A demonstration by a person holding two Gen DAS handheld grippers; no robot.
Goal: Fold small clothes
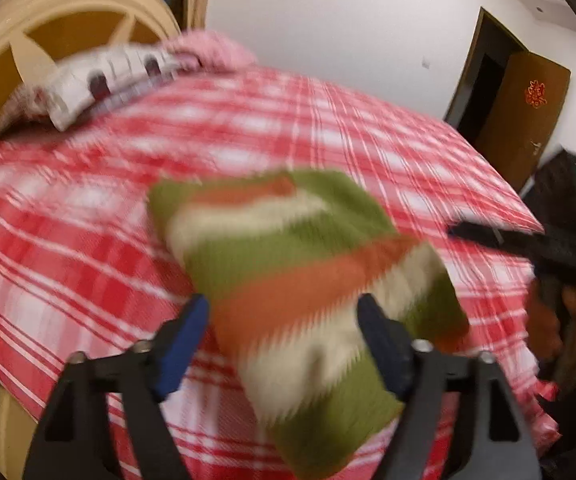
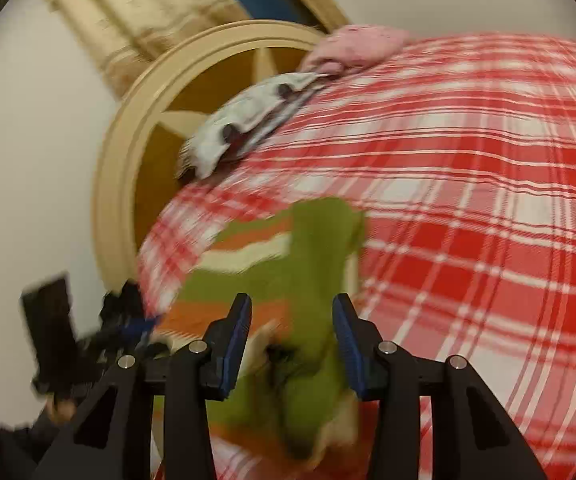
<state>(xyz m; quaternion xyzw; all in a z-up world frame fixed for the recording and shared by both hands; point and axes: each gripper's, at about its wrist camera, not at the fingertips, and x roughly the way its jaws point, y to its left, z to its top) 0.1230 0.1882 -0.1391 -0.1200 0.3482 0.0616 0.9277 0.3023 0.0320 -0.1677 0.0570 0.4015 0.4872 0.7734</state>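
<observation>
A small knitted garment (image 1: pixel 288 260) with green, orange and cream stripes lies folded on the red-and-white checked bed cover (image 1: pixel 327 128). My left gripper (image 1: pixel 284 316) hovers over its near end, open wide, and its blue pads (image 1: pixel 192 320) do not touch the cloth. To the right, the right gripper (image 1: pixel 453 232) is off the garment with nothing in it. In the right wrist view the garment (image 2: pixel 311 264) shows blurred below and between the fingers of my right gripper (image 2: pixel 291 320), whose jaws stand apart. The left gripper (image 2: pixel 136 320) is at the garment's left edge.
A rounded cream-and-brown headboard (image 1: pixel 68 12) stands at the head of the bed. Against it lie a white patterned pillow (image 1: pixel 100 80) and a pink one (image 1: pixel 212 50). A brown door (image 1: pixel 523 116) stands open at the right. Gold curtains (image 2: pixel 140 4) hang behind the headboard.
</observation>
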